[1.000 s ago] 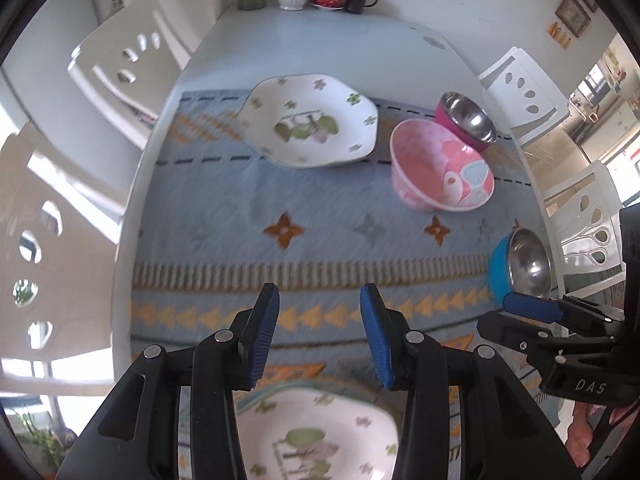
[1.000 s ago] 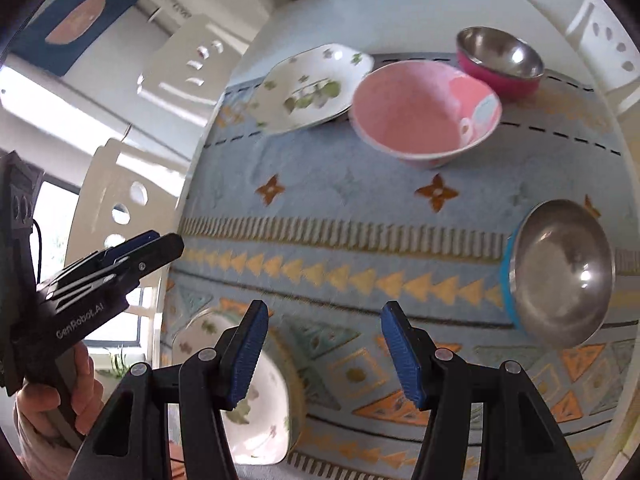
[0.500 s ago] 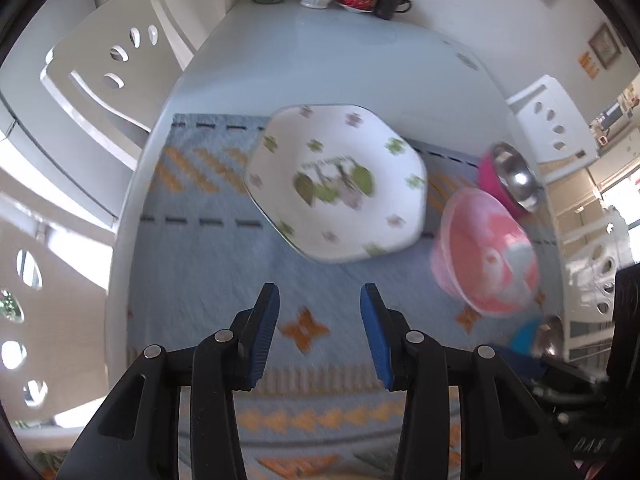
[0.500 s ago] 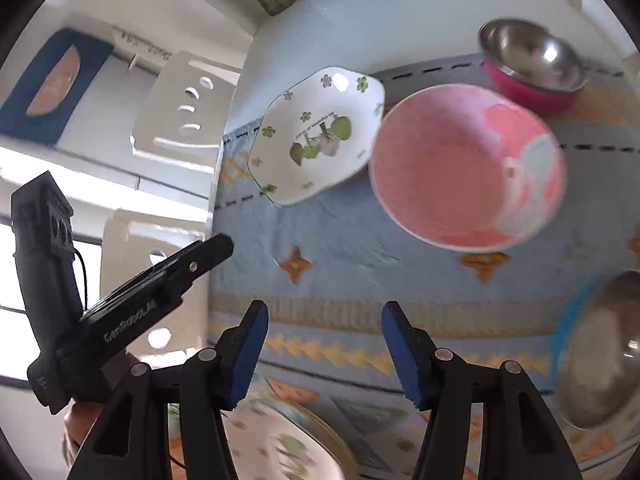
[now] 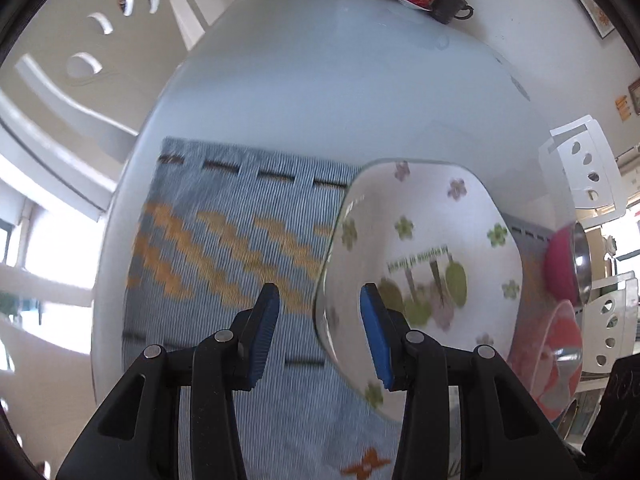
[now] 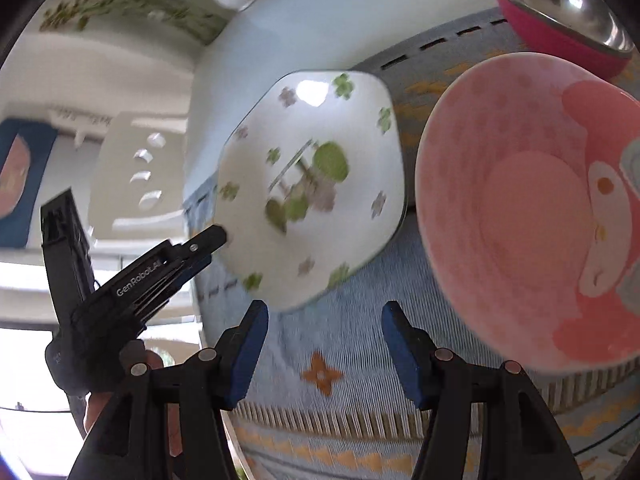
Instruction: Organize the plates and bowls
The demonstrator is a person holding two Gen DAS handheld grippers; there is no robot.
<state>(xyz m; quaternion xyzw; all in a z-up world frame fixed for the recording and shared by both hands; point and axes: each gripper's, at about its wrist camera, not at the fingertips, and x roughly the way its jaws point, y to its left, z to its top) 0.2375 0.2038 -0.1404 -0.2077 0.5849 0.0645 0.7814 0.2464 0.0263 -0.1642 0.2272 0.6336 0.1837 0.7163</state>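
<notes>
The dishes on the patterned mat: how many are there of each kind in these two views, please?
White floral plates: 1
Pink patterned bowls: 1
Steel bowls with a magenta outside: 1
Total: 3 dishes. The open left gripper straddles the rim of the plate; the right gripper is open too and holds nothing.

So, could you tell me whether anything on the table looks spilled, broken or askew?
Nothing stands out. The floral plate, pink bowl and magenta steel bowl sit upright on the woven mat, empty, with no damage visible despite motion blur.
</notes>
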